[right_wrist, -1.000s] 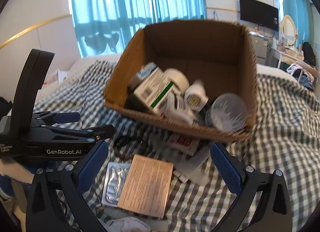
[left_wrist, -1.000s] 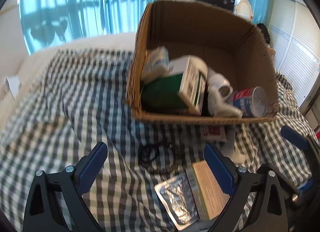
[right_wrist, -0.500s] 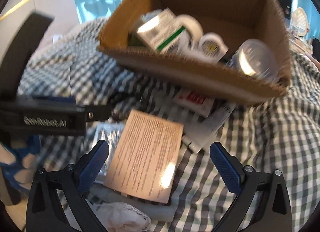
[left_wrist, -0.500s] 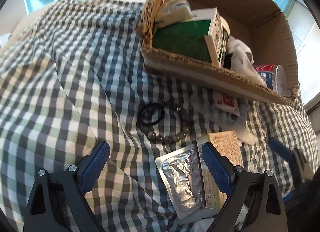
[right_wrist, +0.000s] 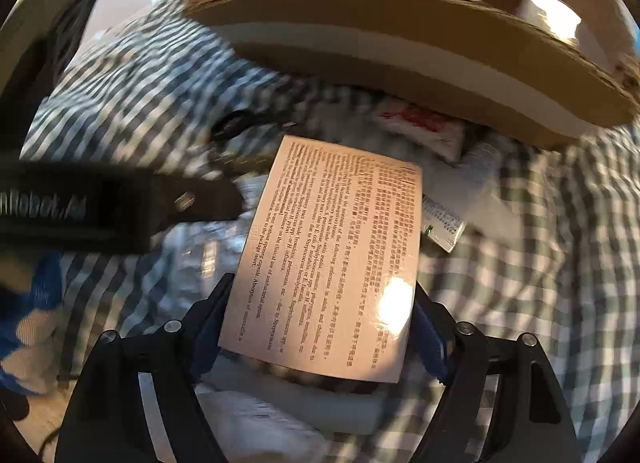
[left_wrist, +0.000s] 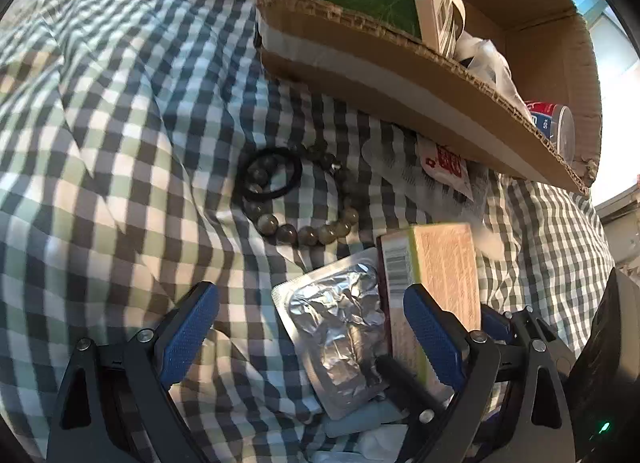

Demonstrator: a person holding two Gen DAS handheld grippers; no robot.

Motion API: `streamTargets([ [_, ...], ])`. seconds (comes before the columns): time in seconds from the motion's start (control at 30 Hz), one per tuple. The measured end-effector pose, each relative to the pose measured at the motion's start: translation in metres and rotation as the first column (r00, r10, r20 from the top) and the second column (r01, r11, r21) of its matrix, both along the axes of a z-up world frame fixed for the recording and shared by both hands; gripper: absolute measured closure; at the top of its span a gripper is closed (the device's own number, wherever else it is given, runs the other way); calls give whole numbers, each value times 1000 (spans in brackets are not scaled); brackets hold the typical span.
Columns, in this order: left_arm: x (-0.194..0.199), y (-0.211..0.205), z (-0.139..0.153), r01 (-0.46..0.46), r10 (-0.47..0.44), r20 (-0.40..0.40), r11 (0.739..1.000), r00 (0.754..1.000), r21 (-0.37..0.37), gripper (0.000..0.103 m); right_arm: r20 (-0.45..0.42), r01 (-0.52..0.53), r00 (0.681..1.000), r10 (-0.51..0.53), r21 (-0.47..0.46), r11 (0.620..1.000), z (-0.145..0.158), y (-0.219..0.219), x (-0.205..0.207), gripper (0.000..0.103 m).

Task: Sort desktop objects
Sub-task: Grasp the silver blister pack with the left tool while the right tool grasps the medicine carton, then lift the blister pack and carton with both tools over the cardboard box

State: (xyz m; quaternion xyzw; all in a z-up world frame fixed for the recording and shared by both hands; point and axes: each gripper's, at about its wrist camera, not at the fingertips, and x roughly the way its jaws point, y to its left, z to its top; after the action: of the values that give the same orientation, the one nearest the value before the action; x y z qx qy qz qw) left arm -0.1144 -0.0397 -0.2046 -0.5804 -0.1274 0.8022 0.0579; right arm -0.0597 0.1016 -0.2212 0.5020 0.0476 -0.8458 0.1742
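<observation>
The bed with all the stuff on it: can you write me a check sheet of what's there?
Surface: checked cloth, rumpled.
Job's things: medicine box, foil blister pack, bead bracelet, black hair tie, red-and-white sachet.
Clutter: cardboard box, already holding several things.
Grippers: left gripper open over the blister pack; right gripper closing around the medicine box.
Cables: nothing seen.
Surroundings: blue curtain, barely visible.

English small print, "Streptococcus" among it, on the medicine box [right_wrist: 332,255]; "50" on the red-labelled tub [left_wrist: 550,125].
</observation>
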Motion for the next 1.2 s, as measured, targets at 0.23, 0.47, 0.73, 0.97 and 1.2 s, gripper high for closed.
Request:
streamTargets([
  [0.23,-6,6,-19,0,-7,80,996,997,91,7,-113,165,980,-163,7,986,33,49,-7,25],
  [0.47,-7,20,-27,35,-39,85,998,996,58,18,-226,194,954,-196,-31,981,65,59,-7,28],
  [0.73,-5,22,-19,57,-61,60,997,996,55,34,-287,161,943,-169,-51,986,90,59,3,29],
  [0.97,0,24,-2,72,-72,-1,995,997,66,35,-351,123,926,-141,-72,990,107,50,11,29],
  [1.2,8,32,27,96,-94,-114,995,989,14,35,-394,101,909,-138,-115,988,124,52,18,30],
])
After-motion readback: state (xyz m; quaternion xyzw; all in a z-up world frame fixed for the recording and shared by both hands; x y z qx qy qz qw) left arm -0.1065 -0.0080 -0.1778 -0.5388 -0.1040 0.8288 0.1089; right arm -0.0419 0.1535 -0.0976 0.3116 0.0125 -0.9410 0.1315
